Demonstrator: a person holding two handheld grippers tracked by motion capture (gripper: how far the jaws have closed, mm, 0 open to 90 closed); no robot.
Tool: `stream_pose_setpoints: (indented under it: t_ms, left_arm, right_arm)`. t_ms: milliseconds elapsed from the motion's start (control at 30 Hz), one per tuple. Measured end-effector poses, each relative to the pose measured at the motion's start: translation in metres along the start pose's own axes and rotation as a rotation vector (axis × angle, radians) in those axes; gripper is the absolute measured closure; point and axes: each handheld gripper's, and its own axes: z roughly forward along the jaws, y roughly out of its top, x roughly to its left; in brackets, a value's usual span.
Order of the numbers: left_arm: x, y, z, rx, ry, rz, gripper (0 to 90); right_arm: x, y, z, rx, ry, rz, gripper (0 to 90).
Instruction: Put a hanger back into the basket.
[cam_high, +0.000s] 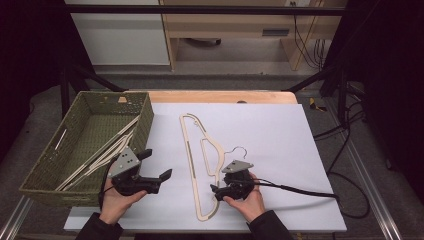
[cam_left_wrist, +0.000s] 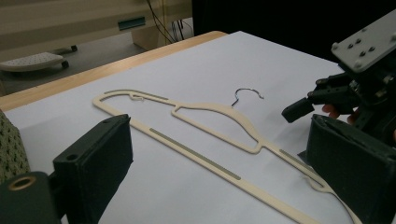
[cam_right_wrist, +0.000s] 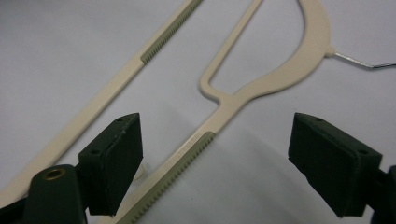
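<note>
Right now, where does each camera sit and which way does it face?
High view: above the person's side, facing forward and down on the table, basket, both hands.
Left gripper view: on the left gripper, facing across the hanger toward the right gripper.
Right gripper view: on that gripper, looking down between open jaws.
All share the hanger.

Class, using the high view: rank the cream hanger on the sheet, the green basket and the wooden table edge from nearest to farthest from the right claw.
1. Cream hanger: directly under the right claw, between its open jaws.
2. Green basket: far left, beyond the left claw.
3. Wooden table edge: at the table's far side.
</note>
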Motion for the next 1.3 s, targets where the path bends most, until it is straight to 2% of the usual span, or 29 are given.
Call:
stream_pose_setpoints:
  t_ms: [33, 133, 167, 233, 367, 433, 533, 667, 700, 767, 800, 833, 867, 1000, 1100, 1133, 1233, 1300]
  left_arm:
    - [0.0, 0.0, 0.0, -0.003, 0.003, -0.005, 7.2]
    - [0.001, 0.0, -0.002, -0.008, 0.006, -0.009, 7.1]
    - [0.001, 0.001, -0.003, -0.011, 0.008, -0.009, 7.1]
    - [0.002, 0.001, -0.005, -0.019, 0.012, -0.017, 7.2]
    - [0.004, 0.001, -0.009, -0.028, 0.021, -0.023, 7.3]
    - [0.005, 0.001, -0.01, -0.03, 0.024, -0.026, 7.4]
    - [0.005, 0.001, -0.011, -0.034, 0.027, -0.028, 7.5]
    - [0.003, 0.002, -0.012, -0.036, 0.026, -0.023, 7.6]
    - [0.003, 0.002, -0.012, -0.036, 0.026, -0.023, 7.6]
    - [0.003, 0.002, -0.012, -0.036, 0.025, -0.023, 7.7]
    - [0.003, 0.002, -0.011, -0.035, 0.026, -0.024, 7.7]
    - [0.003, 0.001, -0.011, -0.035, 0.026, -0.025, 7.8]
    - [0.003, 0.001, -0.011, -0.033, 0.025, -0.025, 7.8]
    - [0.003, 0.001, -0.011, -0.03, 0.025, -0.023, 7.9]
    - [0.001, 0.001, -0.01, -0.026, 0.021, -0.021, 8.0]
    - [0.001, 0.001, -0.01, -0.022, 0.02, -0.019, 8.0]
    - [-0.001, 0.001, -0.008, -0.018, 0.012, -0.017, 8.1]
    - [-0.003, 0.001, -0.006, -0.013, 0.004, -0.014, 8.0]
  right_arm:
    - [0.002, 0.0, 0.004, 0.017, -0.013, -0.014, 19.1]
    - [0.004, -0.003, 0.011, 0.037, -0.027, -0.01, 25.1]
    - [0.003, -0.004, 0.012, 0.053, -0.043, -0.031, 26.2]
    - [0.003, -0.004, 0.012, 0.058, -0.04, -0.021, 28.9]
    - [0.003, -0.003, 0.01, 0.081, -0.035, 0.004, 34.4]
    - [0.001, -0.002, 0.007, 0.102, -0.041, 0.002, 39.4]
    - [-0.001, -0.002, 0.002, 0.137, -0.071, 0.023, 45.7]
    - [-0.006, -0.004, -0.005, 0.17, -0.122, 0.028, 53.4]
    - [-0.008, -0.004, -0.006, 0.171, -0.122, 0.026, 55.0]
    - [-0.016, -0.008, -0.01, 0.175, -0.118, 0.073, 58.5]
    - [-0.021, -0.01, -0.013, 0.178, -0.097, 0.115, 63.8]
    - [-0.024, -0.011, -0.015, 0.183, -0.104, 0.126, 67.6]
    - [-0.028, -0.012, -0.017, 0.188, -0.125, 0.117, 67.6]
    - [-0.04, -0.018, -0.025, 0.206, -0.126, 0.154, 78.4]
    - [-0.046, -0.02, -0.031, 0.231, -0.144, 0.191, 79.0]
    - [-0.05, -0.022, -0.033, 0.229, -0.143, 0.174, 78.9]
    - [-0.056, -0.027, -0.036, 0.213, -0.13, 0.18, 74.2]
    - [-0.056, -0.027, -0.035, 0.21, -0.128, 0.157, 74.4]
